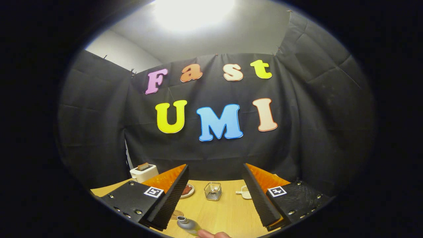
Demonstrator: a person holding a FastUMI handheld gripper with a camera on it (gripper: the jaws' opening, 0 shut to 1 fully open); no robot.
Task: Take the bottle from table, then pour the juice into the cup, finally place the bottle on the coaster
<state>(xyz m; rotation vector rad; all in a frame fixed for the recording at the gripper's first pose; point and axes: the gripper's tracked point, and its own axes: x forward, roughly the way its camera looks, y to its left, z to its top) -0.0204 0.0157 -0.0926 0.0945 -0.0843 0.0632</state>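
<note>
My gripper (216,195) is open, its two fingers spread wide above a wooden table (228,211) with nothing between them. A small bottle (187,224) with a pale body and a round open mouth stands low down, just inside my left finger and nearer to me than the fingertips. A person's fingertip (213,234) touches or nearly touches the bottle's right side. A clear glass cup (212,191) stands beyond the fingers, near the table's far edge. A flat brownish disc (177,214), perhaps the coaster, peeks out beside my left finger, close to the bottle.
A white toaster (144,172) with bread in its slot stands at the far left corner. A small white plate (187,190) with red food lies left of the cup. A white mug-like dish (244,192) lies to the cup's right. Black cloth walls close off the booth.
</note>
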